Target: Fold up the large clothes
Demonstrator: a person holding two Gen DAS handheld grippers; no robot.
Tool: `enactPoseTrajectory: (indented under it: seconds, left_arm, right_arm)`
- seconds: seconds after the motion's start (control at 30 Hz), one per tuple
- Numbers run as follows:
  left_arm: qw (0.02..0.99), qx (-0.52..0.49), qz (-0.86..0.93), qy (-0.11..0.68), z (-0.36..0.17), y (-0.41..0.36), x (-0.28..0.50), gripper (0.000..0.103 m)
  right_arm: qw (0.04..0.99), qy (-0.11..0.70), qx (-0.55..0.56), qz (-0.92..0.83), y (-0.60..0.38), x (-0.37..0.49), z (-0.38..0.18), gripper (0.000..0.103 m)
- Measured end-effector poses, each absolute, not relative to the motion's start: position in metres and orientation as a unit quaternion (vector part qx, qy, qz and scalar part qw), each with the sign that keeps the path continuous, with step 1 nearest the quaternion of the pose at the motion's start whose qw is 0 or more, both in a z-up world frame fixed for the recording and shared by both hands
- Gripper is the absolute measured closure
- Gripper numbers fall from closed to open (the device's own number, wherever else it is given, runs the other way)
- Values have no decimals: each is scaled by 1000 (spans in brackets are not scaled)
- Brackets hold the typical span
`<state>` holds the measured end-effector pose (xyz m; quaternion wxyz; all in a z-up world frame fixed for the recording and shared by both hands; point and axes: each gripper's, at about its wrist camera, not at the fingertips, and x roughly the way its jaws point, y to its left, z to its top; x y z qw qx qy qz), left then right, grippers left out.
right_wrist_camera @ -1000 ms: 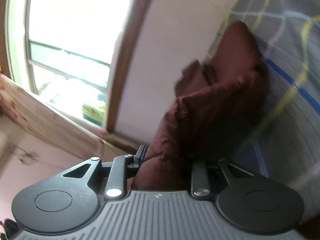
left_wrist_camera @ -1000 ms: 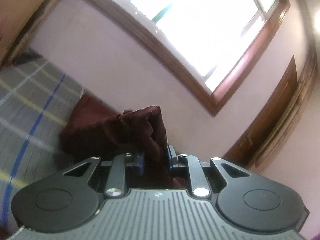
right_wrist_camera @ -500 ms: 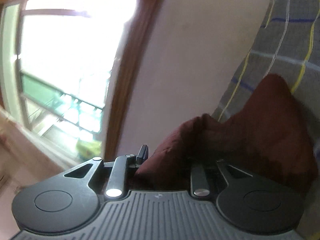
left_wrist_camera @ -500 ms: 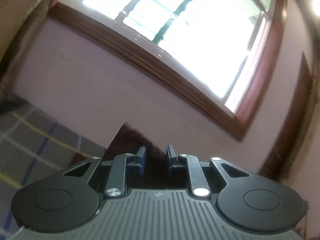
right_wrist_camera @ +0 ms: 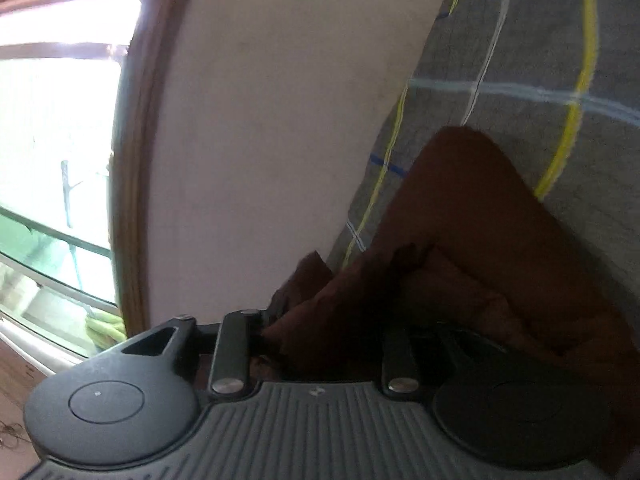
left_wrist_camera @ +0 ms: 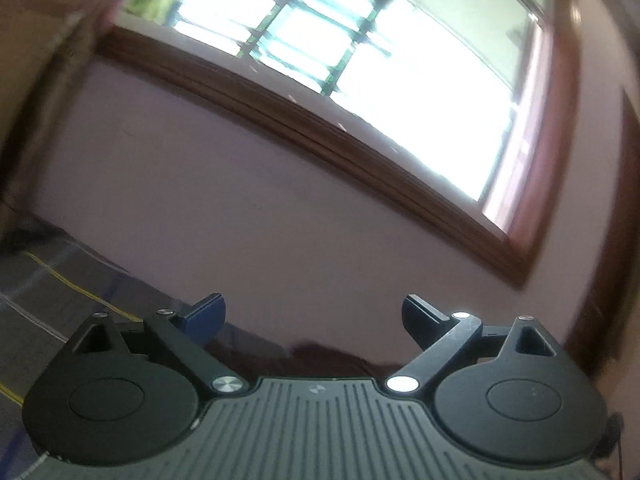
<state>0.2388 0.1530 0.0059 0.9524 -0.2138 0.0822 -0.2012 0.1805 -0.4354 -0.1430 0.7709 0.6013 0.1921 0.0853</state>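
Note:
A dark maroon garment point(right_wrist_camera: 472, 248) lies bunched on the grey checked bedspread point(right_wrist_camera: 532, 52) near the wall. My right gripper point(right_wrist_camera: 324, 320) is shut on a fold of it; cloth drapes over the fingers and hides the fingertips. In the left wrist view my left gripper point(left_wrist_camera: 312, 316) is open and empty, its fingers spread wide and pointing at the wall. Only a thin dark strip of the garment point(left_wrist_camera: 320, 360) shows below and between them.
A pale pink wall point(left_wrist_camera: 240, 200) with a wood-framed window point(left_wrist_camera: 360, 60) stands close ahead. The bedspread point(left_wrist_camera: 48, 292) runs up to the wall at the left. Brown wooden trim point(left_wrist_camera: 600, 240) is at the right.
My left gripper has opened and let go of the garment, which dropped below its fingers. The left view tilted up toward the window. My right gripper keeps its hold.

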Motion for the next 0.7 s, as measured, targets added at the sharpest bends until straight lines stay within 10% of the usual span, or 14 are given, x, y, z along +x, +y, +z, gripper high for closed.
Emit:
enactPoseTrajectory:
  seconds: [0.17,0.37,0.43,0.6,0.7]
  left_arm:
    - [943,-194,-246,114,6,126,251,11]
    - [930,-202,-276,134,-2,100,270,11]
    - [933,-186,-276,134,0,89,273,11]
    - [951,-139,-245,129,2,68,284,11]
    - [957,-144,-225,110,0,67,298,8]
  right_arm:
    - [828,109,549,34,-445,130,-91,12]
    - [937,131,305,105,-391,130,-8,13]
    - [966,152,164,129,-334,146,9,19]
    - [968,198,-12,157,-241,217,0,69]
    - [964,217,-35,150,-219,243,-21,76]
